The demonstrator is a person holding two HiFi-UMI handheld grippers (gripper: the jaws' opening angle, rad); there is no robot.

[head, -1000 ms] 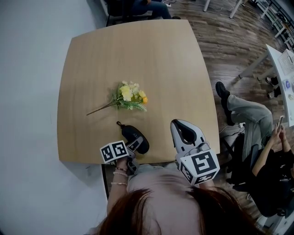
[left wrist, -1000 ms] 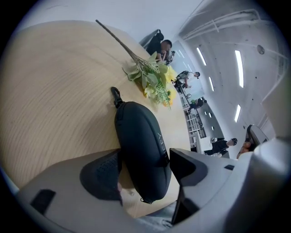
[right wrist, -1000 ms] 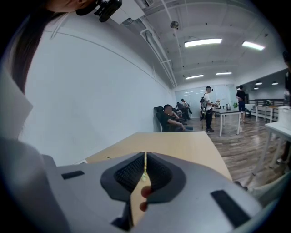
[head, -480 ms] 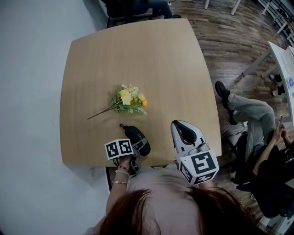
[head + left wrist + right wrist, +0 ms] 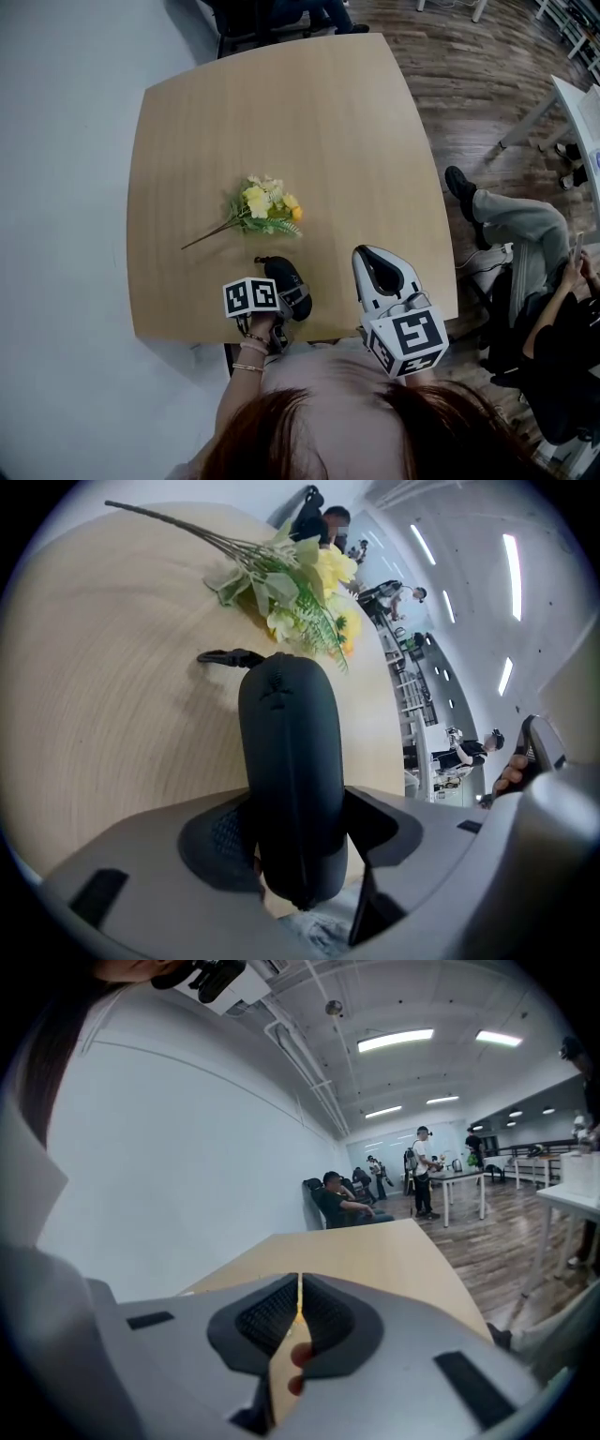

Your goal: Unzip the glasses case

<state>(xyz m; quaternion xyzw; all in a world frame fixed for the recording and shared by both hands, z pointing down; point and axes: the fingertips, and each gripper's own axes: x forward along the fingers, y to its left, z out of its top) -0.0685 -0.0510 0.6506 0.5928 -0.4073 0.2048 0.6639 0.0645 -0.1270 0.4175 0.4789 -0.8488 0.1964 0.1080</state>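
Note:
A black glasses case [image 5: 282,276] [image 5: 286,733] lies near the front edge of the wooden table [image 5: 328,122], its zip strap [image 5: 225,656] pointing away from me. My left gripper [image 5: 290,302] [image 5: 295,803] straddles the near end of the case. Its jaws have just been closing, and both pads now touch the case's sides. My right gripper [image 5: 373,253] [image 5: 300,1283] hovers over the table edge to the right of the case. It is shut, with only a thin slit between its pads and nothing in them.
A bunch of yellow artificial flowers [image 5: 264,202] [image 5: 300,583] lies just beyond the case. A seated person [image 5: 525,272] and a white desk [image 5: 574,112] are to the table's right. Another person sits in a chair [image 5: 342,1199] past the far edge.
My left gripper has slid forward and to the right over the case's near end, and its jaws have narrowed around it. The right gripper has hardly moved.

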